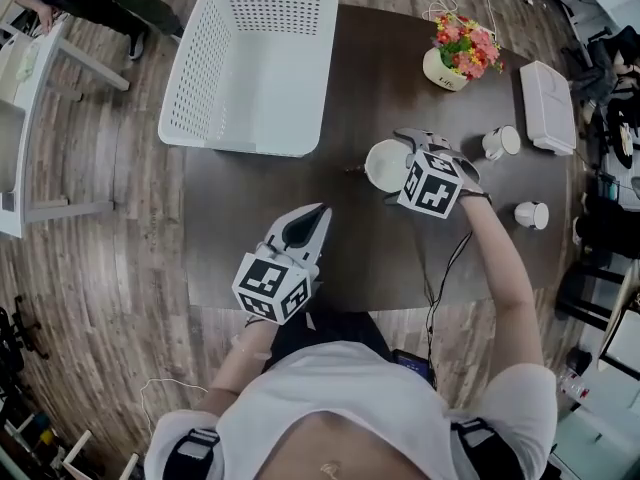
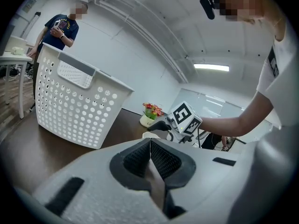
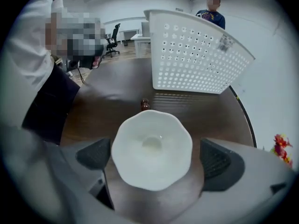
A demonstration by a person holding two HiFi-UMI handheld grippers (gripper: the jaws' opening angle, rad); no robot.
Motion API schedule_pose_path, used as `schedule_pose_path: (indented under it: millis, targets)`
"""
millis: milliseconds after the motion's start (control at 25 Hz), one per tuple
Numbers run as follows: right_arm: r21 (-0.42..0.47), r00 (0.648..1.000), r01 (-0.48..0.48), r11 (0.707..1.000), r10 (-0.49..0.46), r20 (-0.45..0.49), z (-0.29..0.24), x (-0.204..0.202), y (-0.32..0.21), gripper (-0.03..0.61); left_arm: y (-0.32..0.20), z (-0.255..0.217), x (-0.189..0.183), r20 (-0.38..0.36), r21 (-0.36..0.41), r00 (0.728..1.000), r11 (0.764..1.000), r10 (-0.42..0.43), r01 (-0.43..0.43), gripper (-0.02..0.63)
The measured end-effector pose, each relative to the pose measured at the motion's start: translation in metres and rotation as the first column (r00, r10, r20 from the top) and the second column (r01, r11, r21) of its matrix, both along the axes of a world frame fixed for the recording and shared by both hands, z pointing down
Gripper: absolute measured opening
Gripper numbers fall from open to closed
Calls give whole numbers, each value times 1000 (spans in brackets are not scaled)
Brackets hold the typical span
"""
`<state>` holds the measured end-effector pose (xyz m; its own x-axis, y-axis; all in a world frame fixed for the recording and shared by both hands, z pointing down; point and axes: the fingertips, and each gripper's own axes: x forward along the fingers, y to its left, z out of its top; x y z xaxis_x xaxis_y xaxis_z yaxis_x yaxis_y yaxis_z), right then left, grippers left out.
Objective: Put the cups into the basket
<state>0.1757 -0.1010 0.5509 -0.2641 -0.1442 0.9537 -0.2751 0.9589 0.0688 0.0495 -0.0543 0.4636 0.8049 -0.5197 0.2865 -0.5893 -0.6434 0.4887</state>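
Right gripper view is showing the right gripper [image 3: 156, 157], jaws wide apart, straddling a white scalloped ceramic cup [image 3: 152, 143], untouched.

Basket [image 1: 250, 63] far-left on table [image 1: 240, 238]; one cup [image 1: 385, 165] ctr; 2 cups [image 1: 500, 142] right; flowerpot [image 1: 455, 56] behind them.

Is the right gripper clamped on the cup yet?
No, the right gripper is open, its pads standing clear of the cup on both sides.
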Motion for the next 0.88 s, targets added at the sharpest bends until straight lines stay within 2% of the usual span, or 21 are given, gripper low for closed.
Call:
schedule_pose_path:
  millis: [360,520,680,880]
  targets:
    - [-118,993,79,990,-88,-75,24,-6,4,563,-10,8,-1,-22,-32,1000,999,11,-12,12]
    - [-130,992,78,988,-90,-89,25,-6,5,563,-11,12,-2,-27,-43,1000,999,9,-10,12]
    - [-149,984,73,986,-96,-152,29,-3,5,563,-11,14,-1,-30,-48,1000,999,10,-11,12]
    - [-159,976,78,984,-107,-187,31,-1,4,563,-12,14,-2,-33,-48,999,999,4,-6,12]
